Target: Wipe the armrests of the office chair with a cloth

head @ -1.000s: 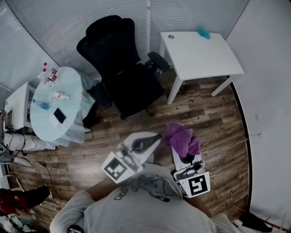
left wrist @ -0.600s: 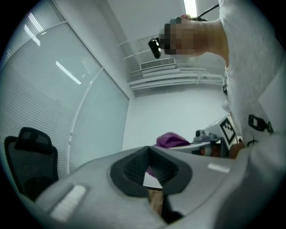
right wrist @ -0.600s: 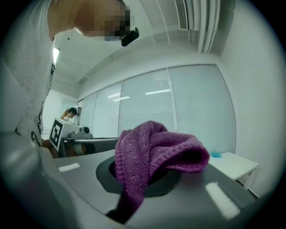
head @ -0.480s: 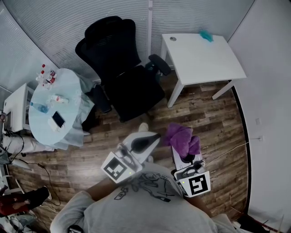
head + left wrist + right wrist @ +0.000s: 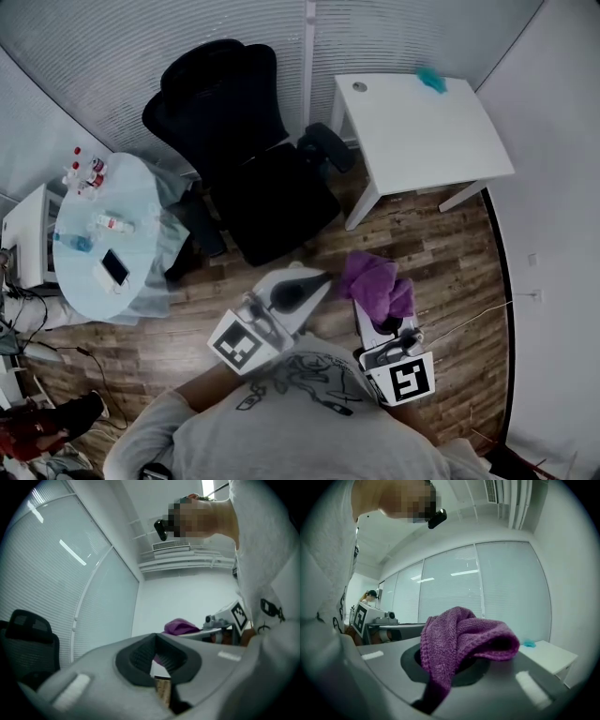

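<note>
- A person stands on the wood floor at the lower centre of the head view with both grippers held out. The black office chair sits at upper centre, well apart from them.
- The right gripper has its fingers clamped on a purple cloth. The cloth bunches up and flops over the fingers in the right gripper view.
- The left gripper has its fingers drawn together with nothing between them.
- One armrest lies just beside the leg of the white desk. The other armrest is at centre left. Neither is touched, so wiping appears not to have begun.
- Risk: only a fold of the cloth seems pinched, so a hard drag along an armrest could pull it free.
- Risk: the chair may turn or roll away under a sideways push, as nothing steadies it.
- Risk: a reach for the armrest by the desk could knock the gripper against the desk leg.
</note>
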Available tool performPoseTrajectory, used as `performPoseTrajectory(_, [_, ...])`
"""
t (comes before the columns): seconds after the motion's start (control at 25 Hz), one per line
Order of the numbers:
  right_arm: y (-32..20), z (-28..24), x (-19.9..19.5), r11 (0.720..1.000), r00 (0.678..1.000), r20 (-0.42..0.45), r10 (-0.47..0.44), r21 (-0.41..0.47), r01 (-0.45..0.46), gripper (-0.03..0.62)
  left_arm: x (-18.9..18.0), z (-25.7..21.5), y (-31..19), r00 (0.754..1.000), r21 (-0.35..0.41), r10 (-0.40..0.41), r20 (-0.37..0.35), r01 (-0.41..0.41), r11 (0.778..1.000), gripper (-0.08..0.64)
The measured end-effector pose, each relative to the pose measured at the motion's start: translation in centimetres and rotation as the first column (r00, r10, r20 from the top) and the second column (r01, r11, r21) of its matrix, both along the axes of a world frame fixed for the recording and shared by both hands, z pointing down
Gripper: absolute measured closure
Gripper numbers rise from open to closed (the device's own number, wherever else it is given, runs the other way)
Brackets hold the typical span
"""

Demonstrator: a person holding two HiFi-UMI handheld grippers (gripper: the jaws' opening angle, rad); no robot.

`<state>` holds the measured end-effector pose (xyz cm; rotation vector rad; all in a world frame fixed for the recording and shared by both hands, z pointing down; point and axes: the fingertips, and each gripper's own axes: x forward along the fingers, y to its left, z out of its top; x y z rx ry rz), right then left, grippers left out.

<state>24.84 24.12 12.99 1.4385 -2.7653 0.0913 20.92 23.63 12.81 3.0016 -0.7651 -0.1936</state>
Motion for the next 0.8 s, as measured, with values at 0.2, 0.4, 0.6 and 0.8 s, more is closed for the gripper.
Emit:
performPoseTrajectory(0.2, [-6.0, 0.0, -0.4, 1.000, 1.000, 0.003, 0.014, -0.006, -0.014, 0.561, -0.1, 0.2, -5.8, 1.000, -0.010, 0.022, 0.006, -0.022, 1.000, 0.558])
performPoseTrajectory(0.4, [-12.4, -0.4, -0.7, 0.999, 0.999, 0.002, 0.034, -0.008, -0.034, 0.560, -0.7, -0.3, -12.4, 1.000, -0.012, 0.030, -0.005, -0.030, 0.999, 0.558])
performPoseTrajectory(0.6, [-18.3, -0.6, -1.6, 0.999, 0.999, -0.021, 0.036, -0.004, -0.036, 0.561, -1.5, -0.6, -18.7, 0.999, -0.006, 0.043, -0.003, -0.043, 0.999, 0.558])
performPoseTrajectory(0.8, [-22.8, -1.1, -2.3, 0.998, 0.998, -0.008, 0.056, -0.006, -0.056, 0.561, -2.0, -1.1, -23.1, 0.998, 0.001, 0.054, -0.009, -0.054, 0.999, 0.558])
